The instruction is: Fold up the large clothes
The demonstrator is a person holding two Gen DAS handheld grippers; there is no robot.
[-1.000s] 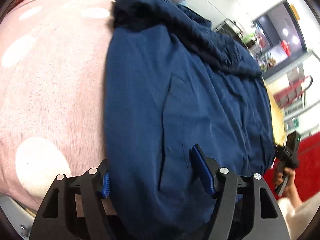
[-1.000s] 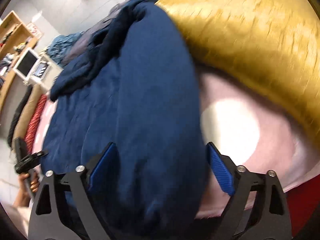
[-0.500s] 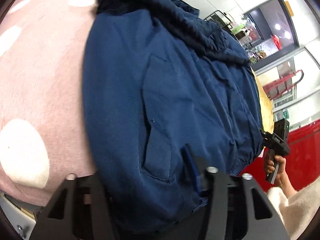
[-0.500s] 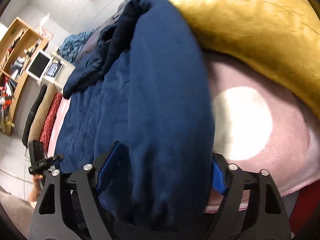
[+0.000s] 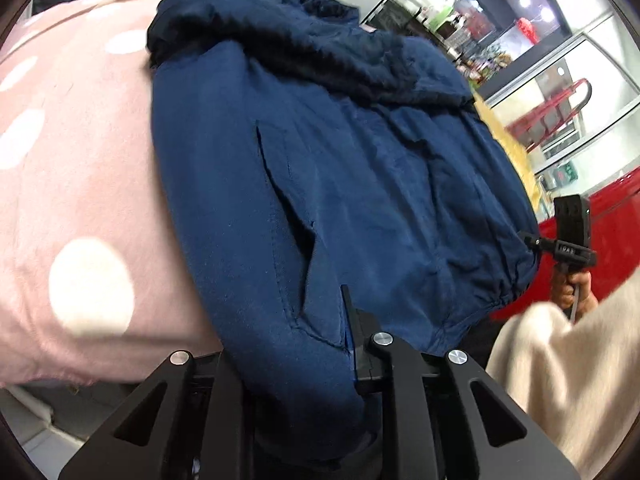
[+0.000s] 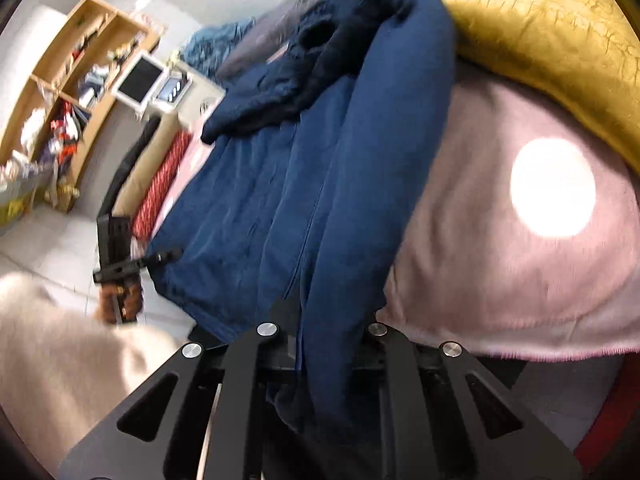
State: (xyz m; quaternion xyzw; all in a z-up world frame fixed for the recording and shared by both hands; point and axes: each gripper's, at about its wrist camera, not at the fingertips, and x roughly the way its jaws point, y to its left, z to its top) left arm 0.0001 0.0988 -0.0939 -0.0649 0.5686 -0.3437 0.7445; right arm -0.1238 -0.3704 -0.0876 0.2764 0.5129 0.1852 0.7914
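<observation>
At near hem | left tool [image 5: 304,360] and right tool [image 6: 320,328] clamped on jacket [image 5: 340,184]

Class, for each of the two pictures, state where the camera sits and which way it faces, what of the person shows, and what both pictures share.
Left wrist: on the left gripper, looking down along its fingers over the navy jacket on the pink dotted blanket; cream sleeve and right gripper at right.
Right wrist: on the right gripper, facing across the jacket toward the yellow cushion; left gripper at left.
Shared: the jacket, its hem clamped at both ends; the blanket.
</observation>
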